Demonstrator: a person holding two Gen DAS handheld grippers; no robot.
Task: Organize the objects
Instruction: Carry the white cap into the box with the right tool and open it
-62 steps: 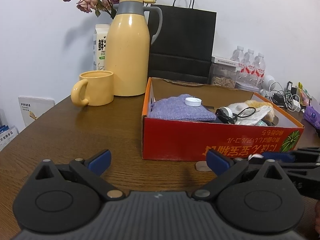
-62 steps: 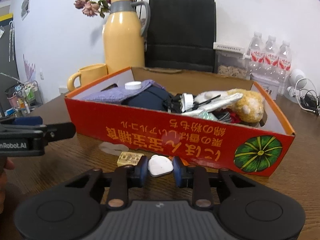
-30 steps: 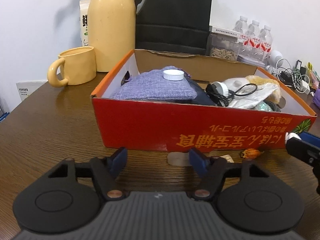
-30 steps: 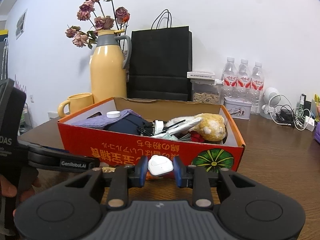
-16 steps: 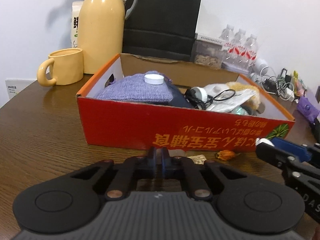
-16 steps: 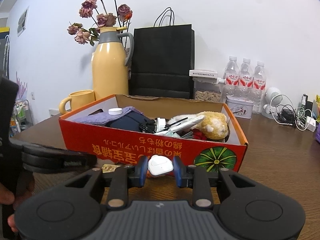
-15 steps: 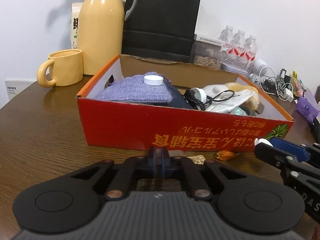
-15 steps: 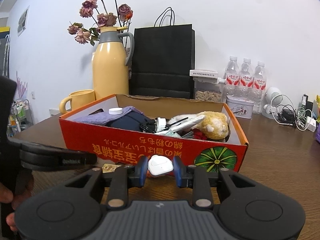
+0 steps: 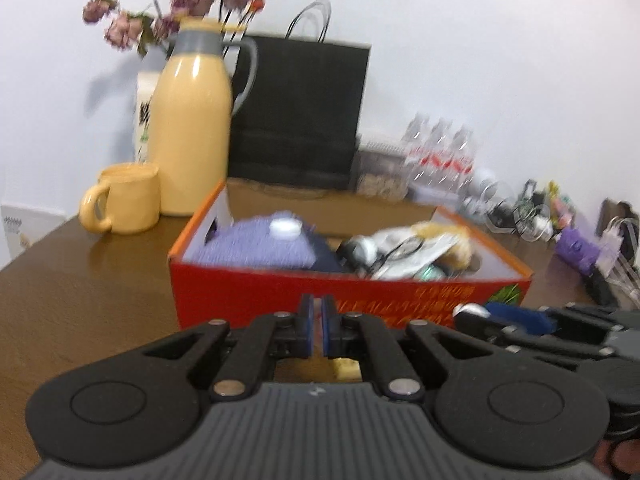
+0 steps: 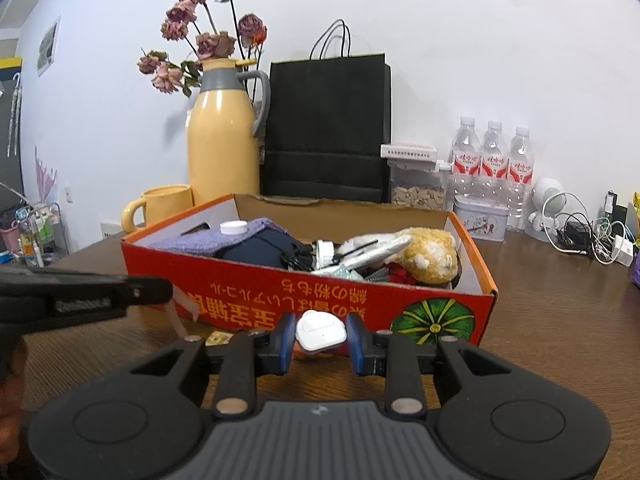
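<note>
The right gripper jaws pinch a small white device at lower centre, held clear of the table, apparently for transfer into the red box just behind. The left gripper jaws are pressed nearly together on a thin pale sheet (visible only in the right view, middle left). Both grippers sit level, pointing at the box front. A small tan item lies on the table before the box.

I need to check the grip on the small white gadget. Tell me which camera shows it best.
The right wrist view: the white gadget sits sharp and centred between the right gripper fingers, in front of the red box. The left wrist view is blurred and shows only a white sliver at that gripper's tip.
</note>
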